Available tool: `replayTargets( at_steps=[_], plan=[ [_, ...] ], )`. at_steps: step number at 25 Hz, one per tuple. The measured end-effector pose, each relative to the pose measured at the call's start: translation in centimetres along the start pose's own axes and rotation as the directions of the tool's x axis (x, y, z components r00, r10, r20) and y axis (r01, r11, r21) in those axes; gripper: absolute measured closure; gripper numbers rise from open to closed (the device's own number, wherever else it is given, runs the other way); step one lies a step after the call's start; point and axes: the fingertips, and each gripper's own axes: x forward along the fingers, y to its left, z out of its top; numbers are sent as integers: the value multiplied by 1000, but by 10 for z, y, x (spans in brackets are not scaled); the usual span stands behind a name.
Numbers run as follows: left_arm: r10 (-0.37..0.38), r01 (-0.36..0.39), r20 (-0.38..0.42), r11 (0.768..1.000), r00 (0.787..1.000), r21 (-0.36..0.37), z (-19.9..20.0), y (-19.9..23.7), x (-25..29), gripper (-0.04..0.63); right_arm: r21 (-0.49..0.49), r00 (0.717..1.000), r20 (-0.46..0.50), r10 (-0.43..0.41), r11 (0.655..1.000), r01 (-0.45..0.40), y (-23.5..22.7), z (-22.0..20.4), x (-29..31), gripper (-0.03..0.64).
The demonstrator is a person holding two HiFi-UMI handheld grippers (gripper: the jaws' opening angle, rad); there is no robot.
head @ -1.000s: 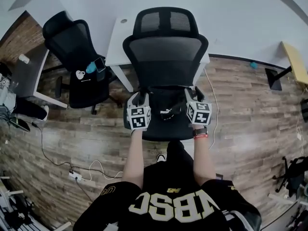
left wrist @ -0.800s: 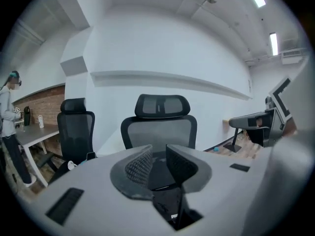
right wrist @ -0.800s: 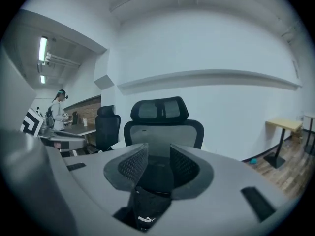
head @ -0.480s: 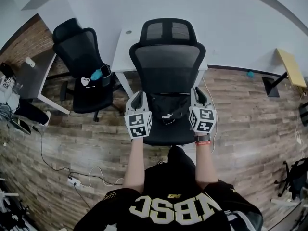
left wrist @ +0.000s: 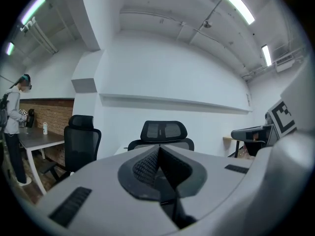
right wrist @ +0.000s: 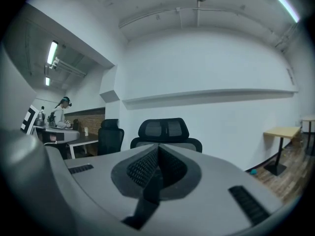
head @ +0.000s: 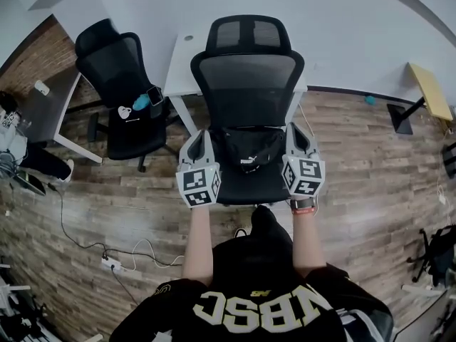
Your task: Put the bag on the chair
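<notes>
The black bag (head: 249,152) with a white logo lies on the seat of the black mesh office chair (head: 246,84), against the backrest. My left gripper (head: 201,135) is raised beside the seat's left edge and my right gripper (head: 296,130) beside its right edge, both clear of the bag. In the left gripper view the left gripper (left wrist: 158,149) has its jaws pressed together with nothing held, pointing at the chair's headrest (left wrist: 164,132). The right gripper (right wrist: 158,149) is likewise shut and empty, facing the same headrest (right wrist: 163,130).
A second black chair (head: 117,63) at the left carries a teal object (head: 142,102) and small items. A white desk (head: 182,63) stands behind the chairs and a grey table (head: 43,112) at far left. Cables (head: 114,258) cross the wooden floor. A person (left wrist: 12,127) stands at the left table.
Both grippers have drawn back from the bag's sides, a little outward and toward me, and their jaws have closed. The bag stays on the seat.
</notes>
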Motion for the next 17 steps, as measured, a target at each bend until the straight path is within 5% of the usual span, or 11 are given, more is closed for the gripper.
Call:
replayTargets(
  at_steps=[17],
  plan=[
    [35,-35,4,997,999,-62,-7,46,2,580,-16,987,-24,162,987,-162,69,1,39,609]
  ],
)
